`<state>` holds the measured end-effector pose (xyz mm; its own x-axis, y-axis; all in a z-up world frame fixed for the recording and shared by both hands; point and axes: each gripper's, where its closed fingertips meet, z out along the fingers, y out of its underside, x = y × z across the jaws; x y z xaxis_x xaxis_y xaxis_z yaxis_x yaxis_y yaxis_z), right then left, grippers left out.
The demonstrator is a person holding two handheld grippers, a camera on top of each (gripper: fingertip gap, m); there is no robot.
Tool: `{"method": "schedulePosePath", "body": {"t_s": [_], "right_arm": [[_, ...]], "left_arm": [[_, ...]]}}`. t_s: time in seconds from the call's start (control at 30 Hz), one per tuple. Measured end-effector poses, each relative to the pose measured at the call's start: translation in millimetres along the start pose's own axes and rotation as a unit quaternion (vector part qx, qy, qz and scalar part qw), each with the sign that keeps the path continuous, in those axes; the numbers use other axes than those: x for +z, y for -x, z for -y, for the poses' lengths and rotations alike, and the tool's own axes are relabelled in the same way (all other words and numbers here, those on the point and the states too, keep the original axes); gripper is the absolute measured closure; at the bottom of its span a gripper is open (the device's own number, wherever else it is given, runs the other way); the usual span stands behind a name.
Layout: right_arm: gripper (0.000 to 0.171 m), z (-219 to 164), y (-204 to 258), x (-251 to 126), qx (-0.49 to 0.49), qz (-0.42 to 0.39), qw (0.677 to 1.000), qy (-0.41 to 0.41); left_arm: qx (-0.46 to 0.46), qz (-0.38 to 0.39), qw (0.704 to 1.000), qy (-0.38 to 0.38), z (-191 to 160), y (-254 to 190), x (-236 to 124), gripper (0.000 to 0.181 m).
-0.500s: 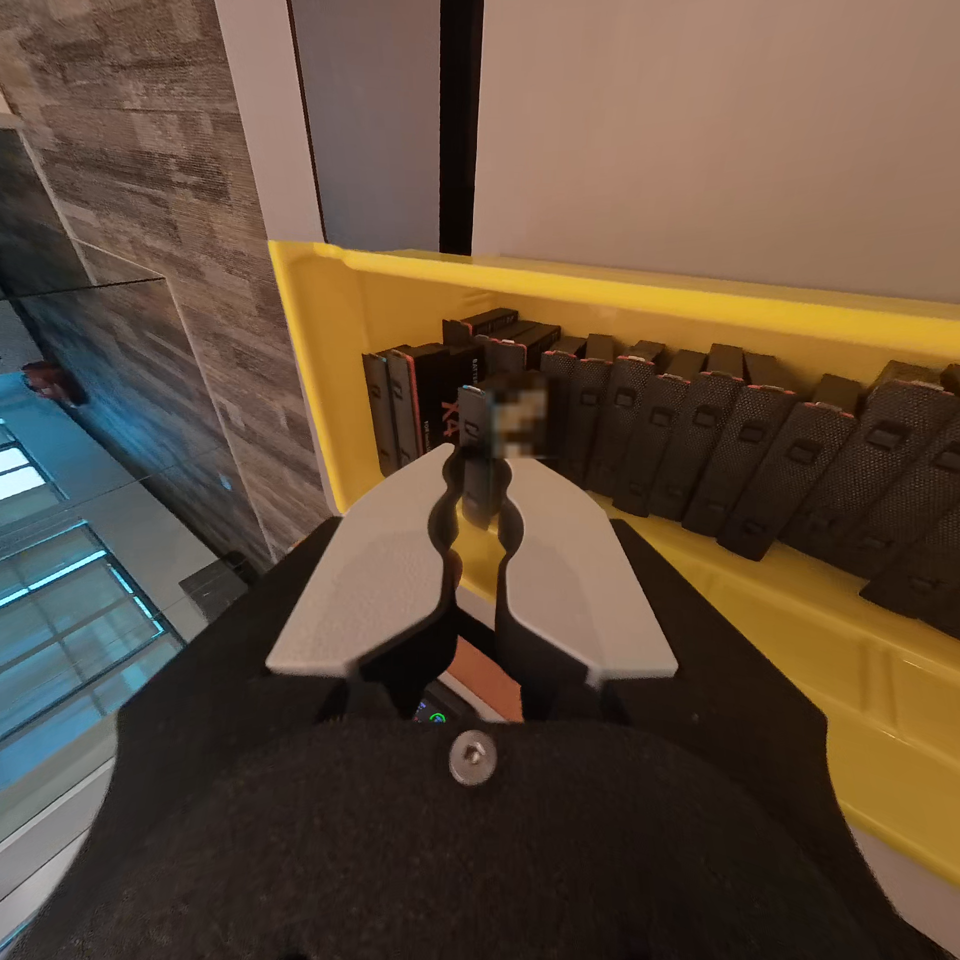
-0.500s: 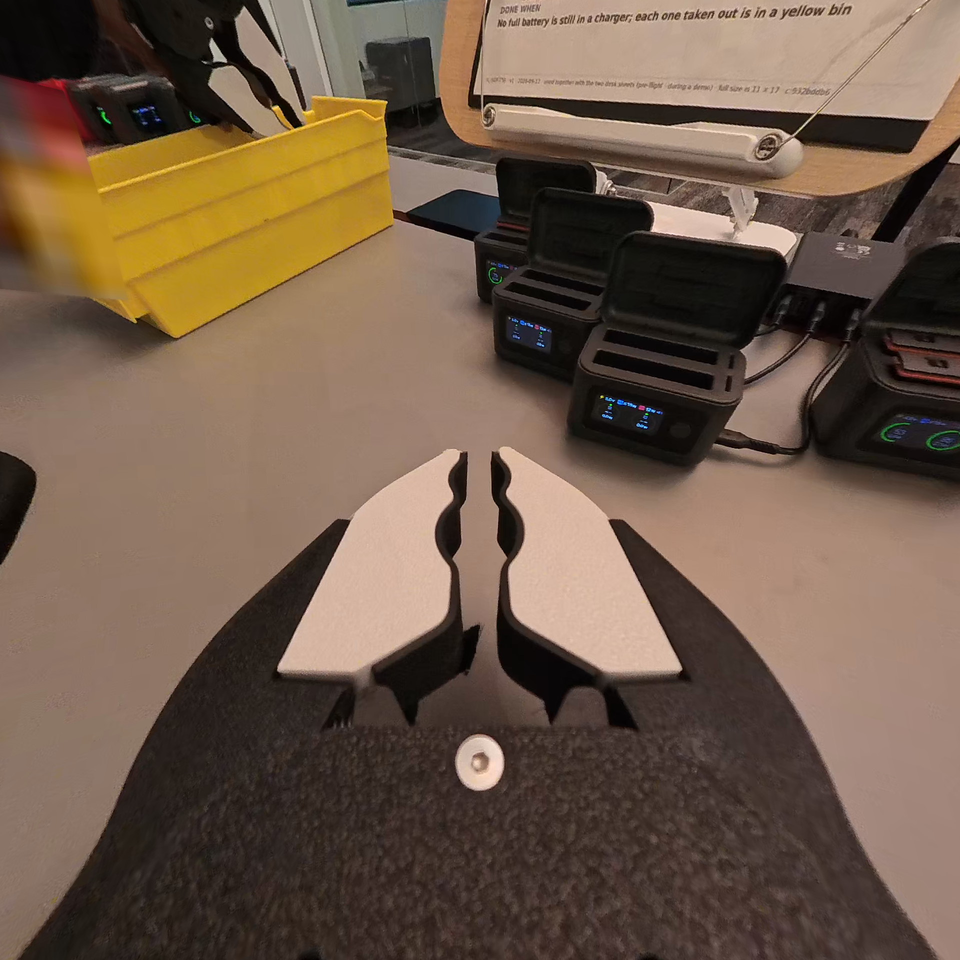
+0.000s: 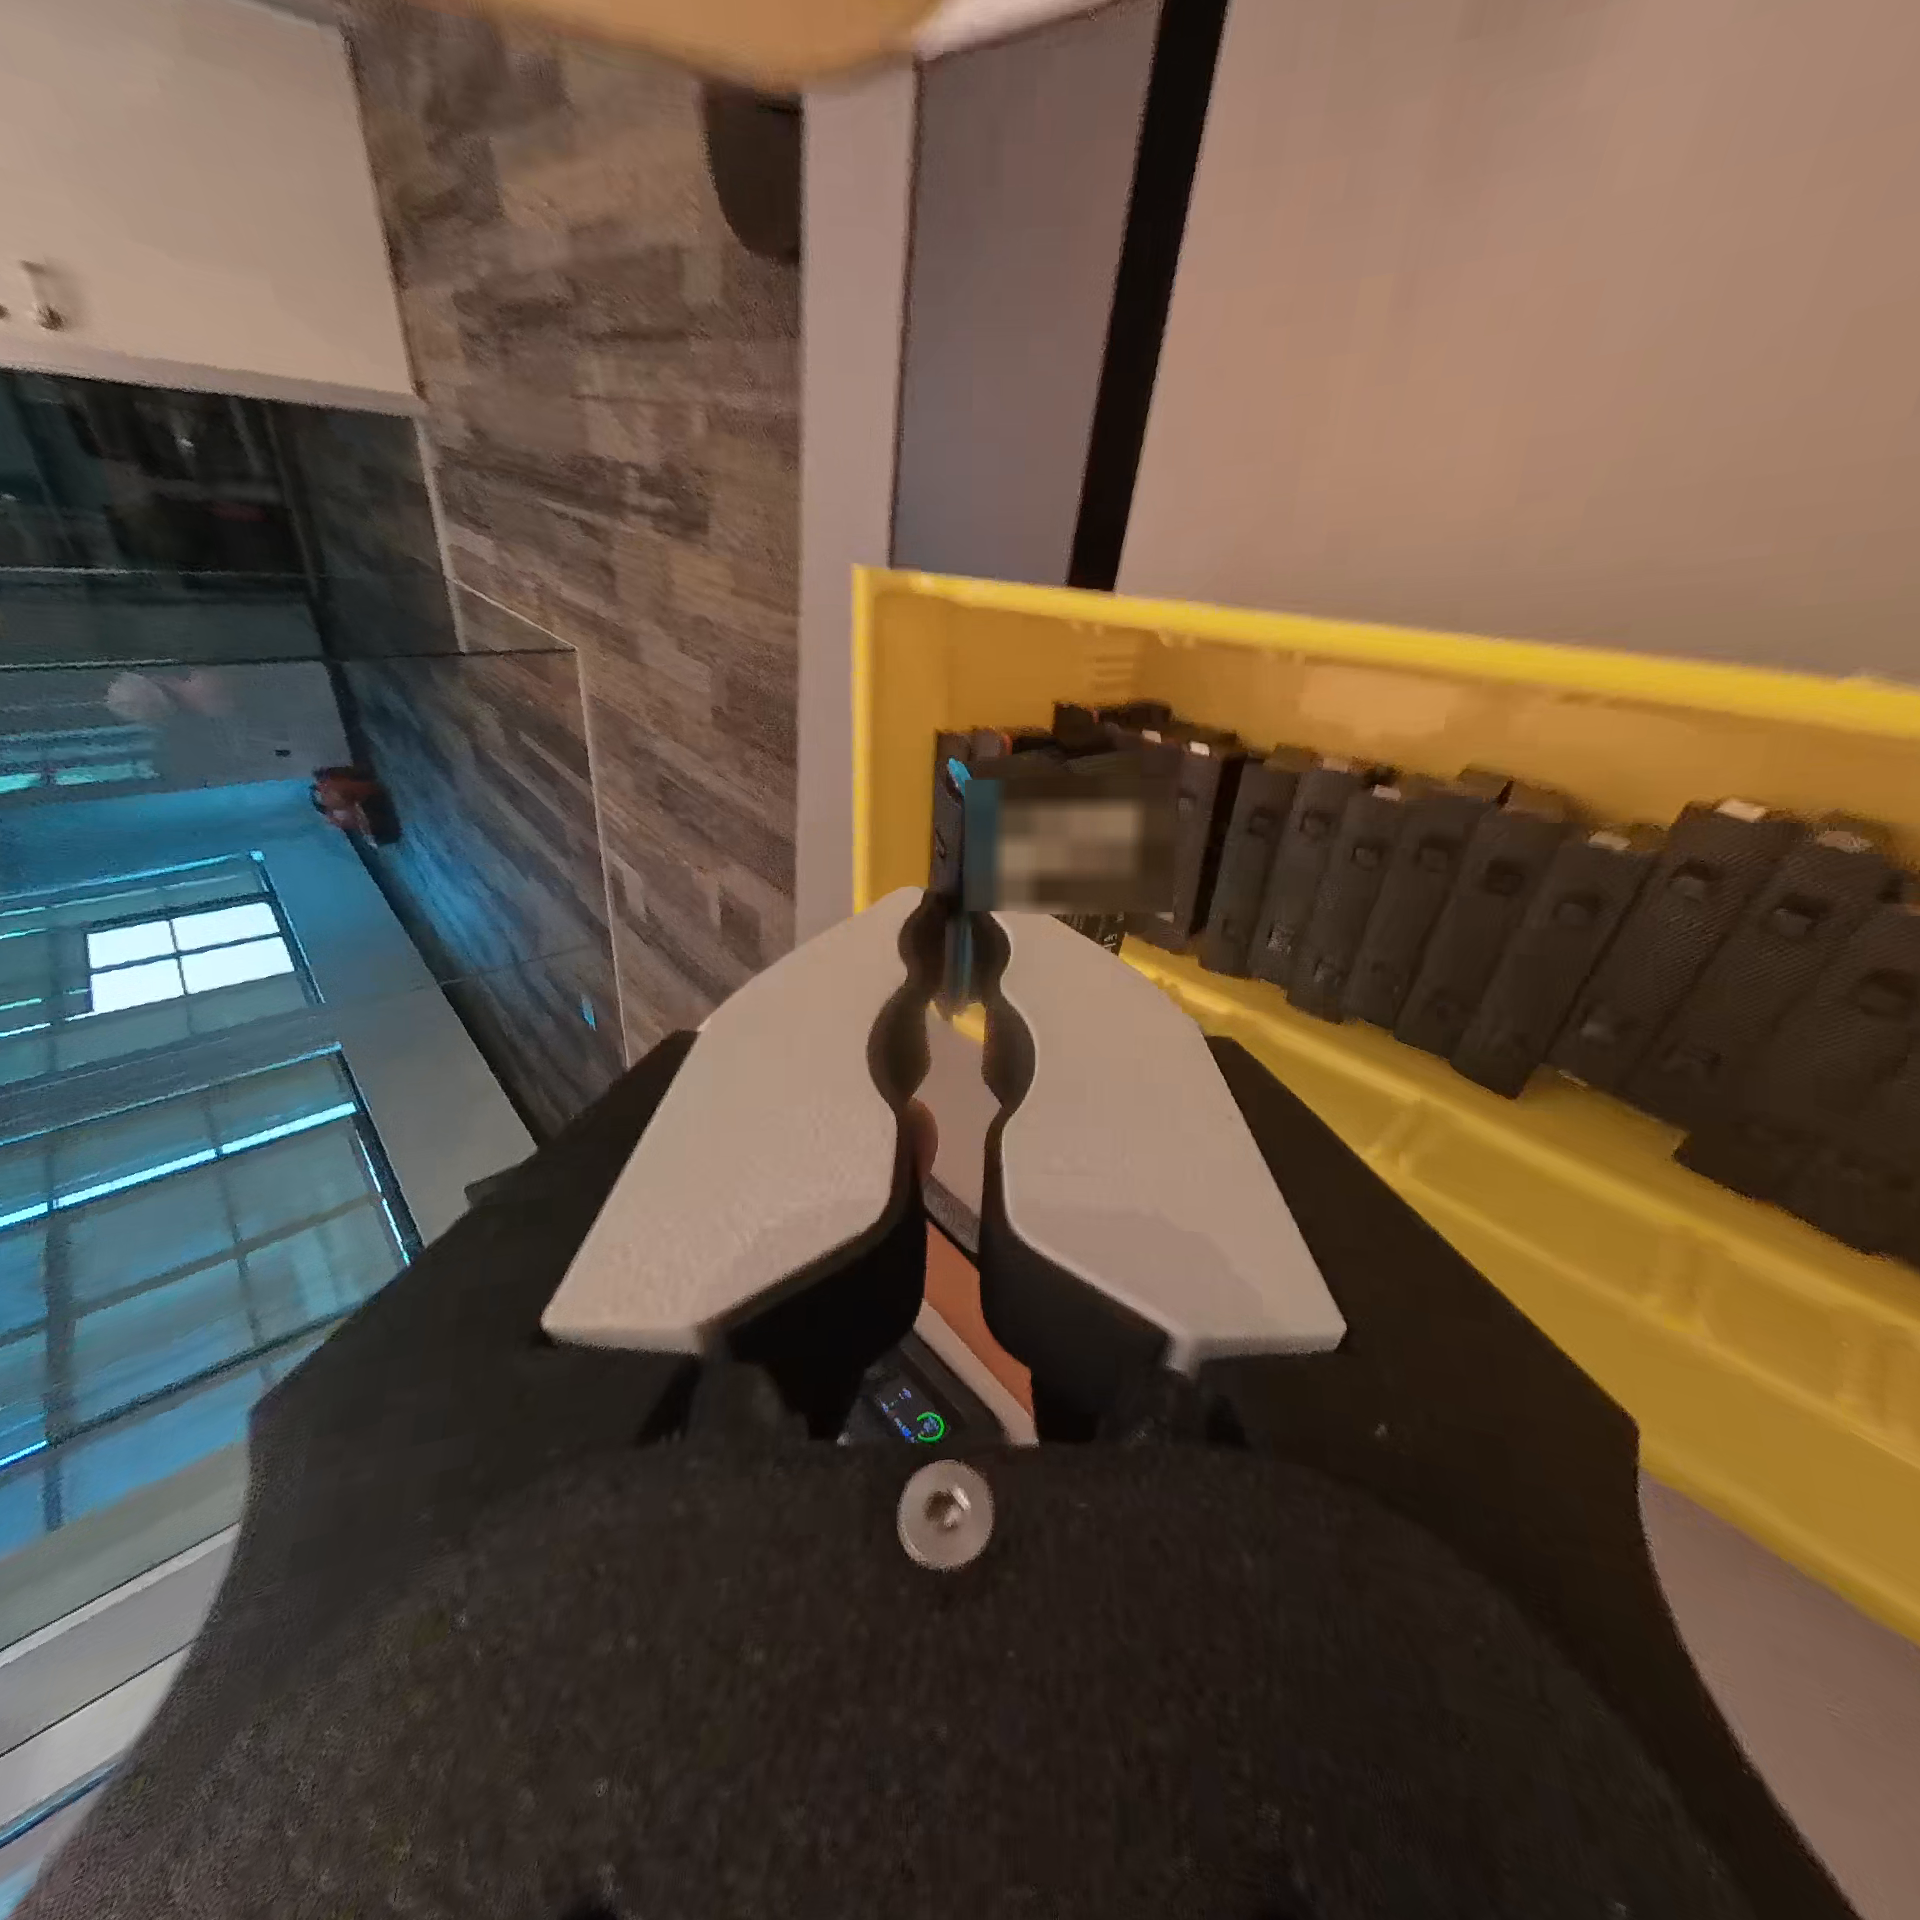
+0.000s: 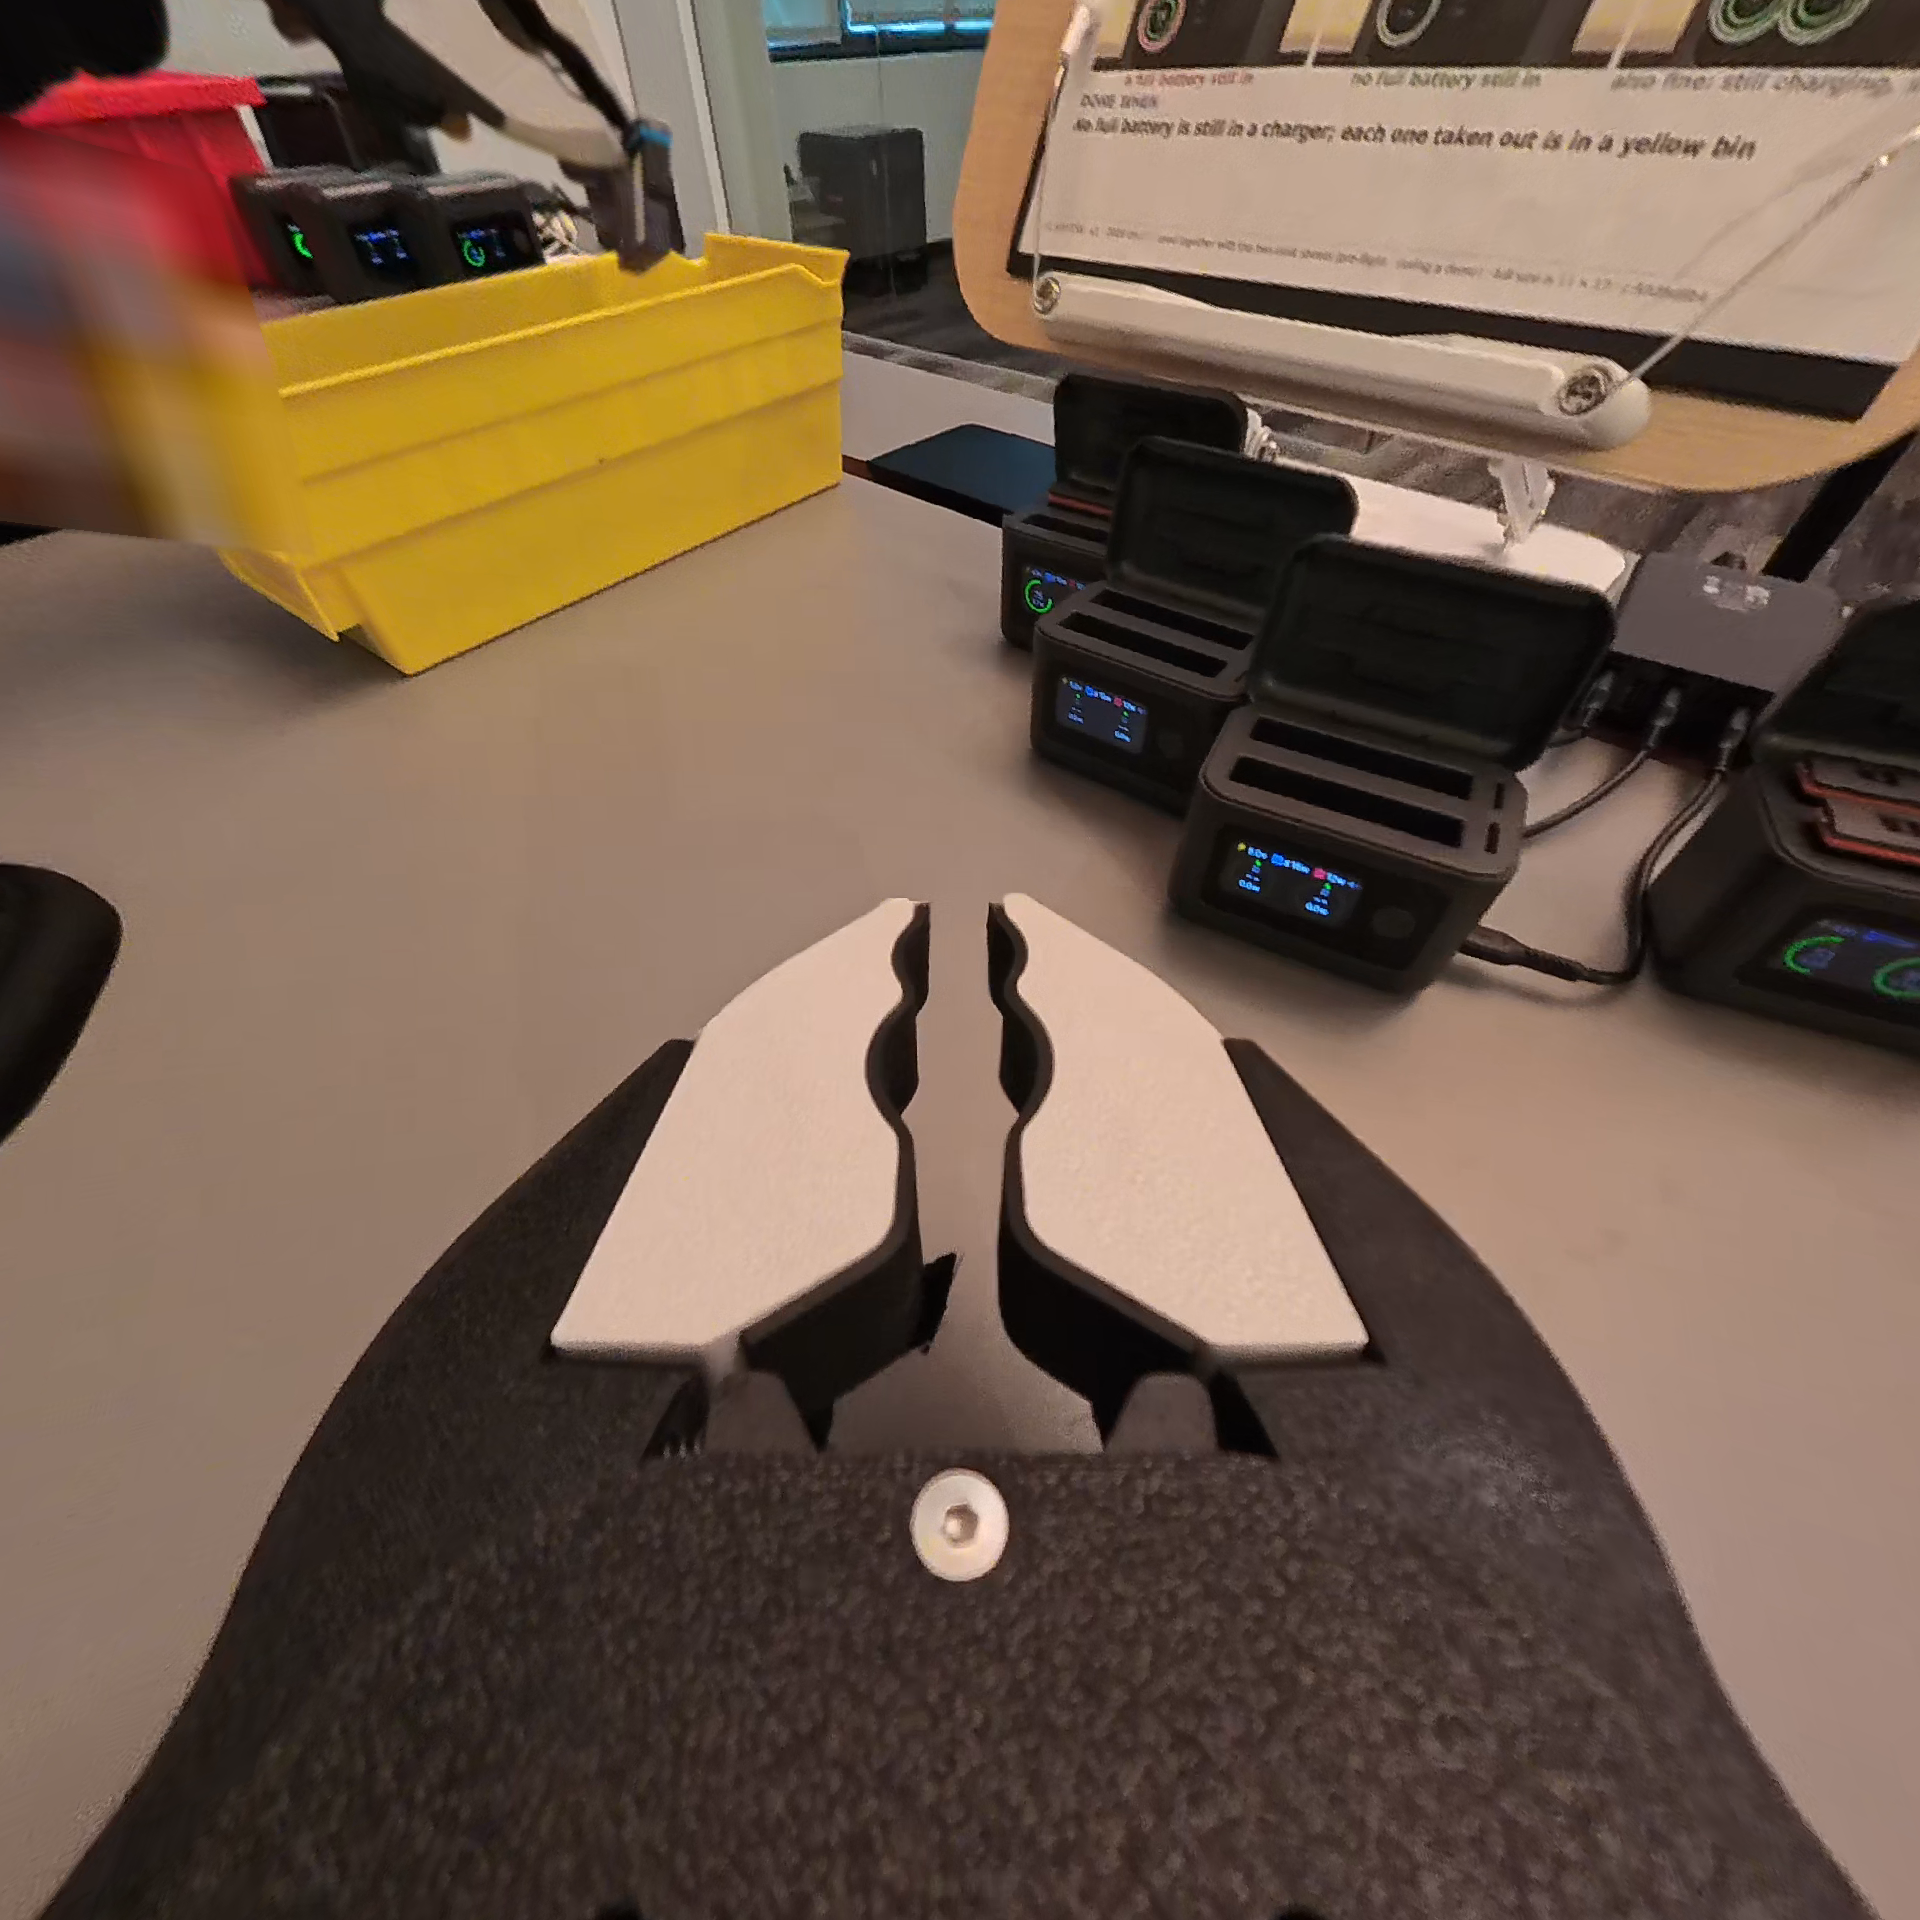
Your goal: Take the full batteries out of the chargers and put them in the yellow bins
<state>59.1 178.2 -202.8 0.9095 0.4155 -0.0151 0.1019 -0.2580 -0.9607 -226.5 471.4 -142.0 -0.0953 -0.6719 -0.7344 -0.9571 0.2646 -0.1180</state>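
My left gripper [image 3: 961, 914] is shut on a thin black battery with a blue edge [image 3: 977, 831] and holds it over the left end of the yellow bin [image 3: 1351, 644]. A row of several black batteries [image 3: 1507, 894] stands in the bin. The right wrist view shows the same battery [image 4: 644, 203] above the far corner of the bin [image 4: 582, 436]. My right gripper [image 4: 958, 909] is empty over the grey table, with only a narrow gap between its jaws. Open chargers [image 4: 1351, 831] stand to its right. One charger [image 4: 1818, 883] holds red-edged batteries [image 4: 1860, 821].
More chargers with lit screens [image 4: 384, 244] stand behind the yellow bin, beside a red bin [image 4: 135, 135]. A wooden board with an instruction sheet [image 4: 1455, 208] leans behind the chargers. A black power hub [image 4: 1725, 623] and cables lie at the right. The left gripper's tips are roughly 40 centimetres from the right gripper's.
The left gripper has pulled back and up from the row with the battery still held, so the bin now sits farther right. The right gripper has barely moved.
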Motion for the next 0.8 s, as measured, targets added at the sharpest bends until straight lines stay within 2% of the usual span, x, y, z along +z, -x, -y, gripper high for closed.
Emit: {"method": "schedulePosePath", "body": {"t_s": [0.1,0.2,0.27,0.37,0.47,0.53,0.6,0.8], "right_arm": [[0.158,11,7,5,-0.021,0.016,1.0,-0.005],[0.145,39,25,14,-0.028,0.051,0.998,-0.02],[0.131,66,38,23,-0.031,0.066,0.997,-0.039],[0.124,102,53,40,-0.051,0.061,0.995,-0.057],[0.111,119,63,62,-0.049,0.063,0.995,-0.053],[0.117,112,63,77,-0.044,0.057,0.997,-0.026],[0.16,98,68,82,-0.043,0.084,0.996,-0.008],[0.161,67,68,61,-0.07,0.122,0.99,-0.017]], "left_arm": [[-0.015,0.029,0.998,-0.059,31,6,-34,0.176],[-0.02,0.044,0.991,-0.123,75,1,-70,0.176],[-0.016,0.045,0.986,-0.162,108,-9,-90,0.176],[0.003,0.04,0.977,-0.211,156,-34,-113,0.176],[0.015,0.025,0.967,-0.254,199,-63,-128,0.176],[0.029,0.018,0.961,-0.274,222,-84,-133,0.175],[0.033,0.009,0.957,-0.29,238,-101,-137,0.176],[0.024,-0.036,0.944,-0.326,250,-136,-136,0.178]]}}
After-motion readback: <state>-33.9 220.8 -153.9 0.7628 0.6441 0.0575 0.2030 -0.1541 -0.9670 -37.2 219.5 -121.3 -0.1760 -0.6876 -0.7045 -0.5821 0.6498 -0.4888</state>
